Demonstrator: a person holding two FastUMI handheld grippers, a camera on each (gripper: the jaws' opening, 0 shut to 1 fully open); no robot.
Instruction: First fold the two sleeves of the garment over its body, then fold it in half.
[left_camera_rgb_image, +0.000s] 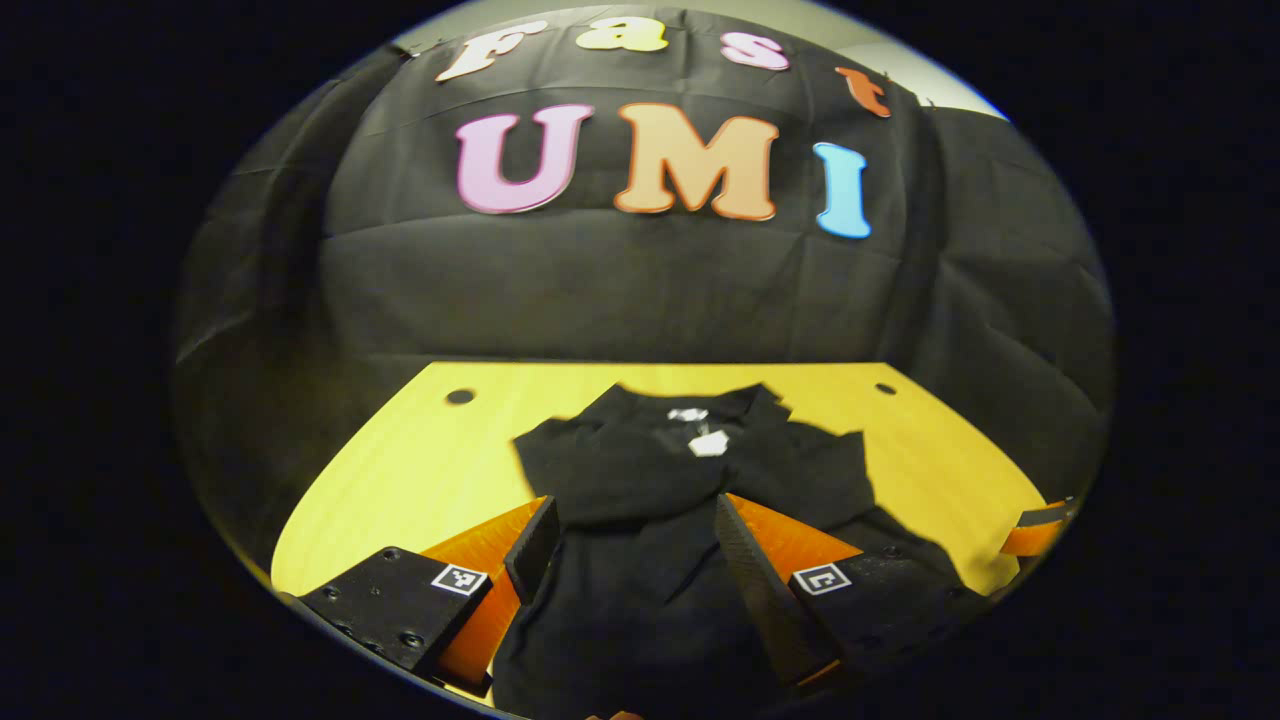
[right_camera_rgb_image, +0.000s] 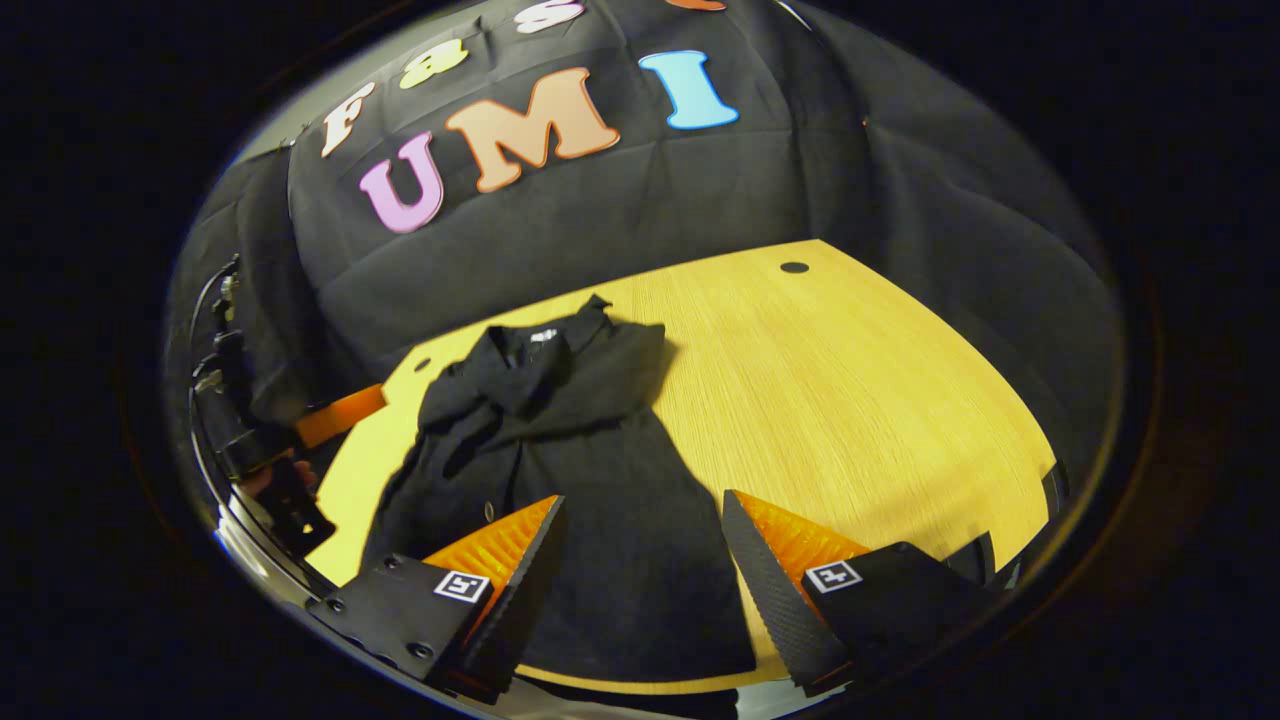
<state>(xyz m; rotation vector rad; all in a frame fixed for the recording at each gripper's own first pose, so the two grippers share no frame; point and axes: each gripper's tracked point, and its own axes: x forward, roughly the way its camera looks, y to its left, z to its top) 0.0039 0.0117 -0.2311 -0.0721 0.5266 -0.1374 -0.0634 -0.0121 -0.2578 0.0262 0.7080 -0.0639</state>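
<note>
From the left, my left gripper (left_camera_rgb_image: 630, 560) hung over the near part of the black garment (left_camera_rgb_image: 690, 470), jaws wide apart and holding nothing. The garment lay on the yellow table (left_camera_rgb_image: 420, 470), both sleeves apparently drawn in over its body. To the right, my right gripper (right_camera_rgb_image: 640, 560) hovered above the hem, equally spread and empty. I judged the sleeve step finished and the halving fold next: each gripper would need to pinch a hem corner and carry it toward the collar (left_camera_rgb_image: 700, 415)

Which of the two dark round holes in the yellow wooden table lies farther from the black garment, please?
In the left gripper view, the right-hand hole, near the yellow wooden table's far right corner; the left-hand hole sits closer to the black garment.
</note>
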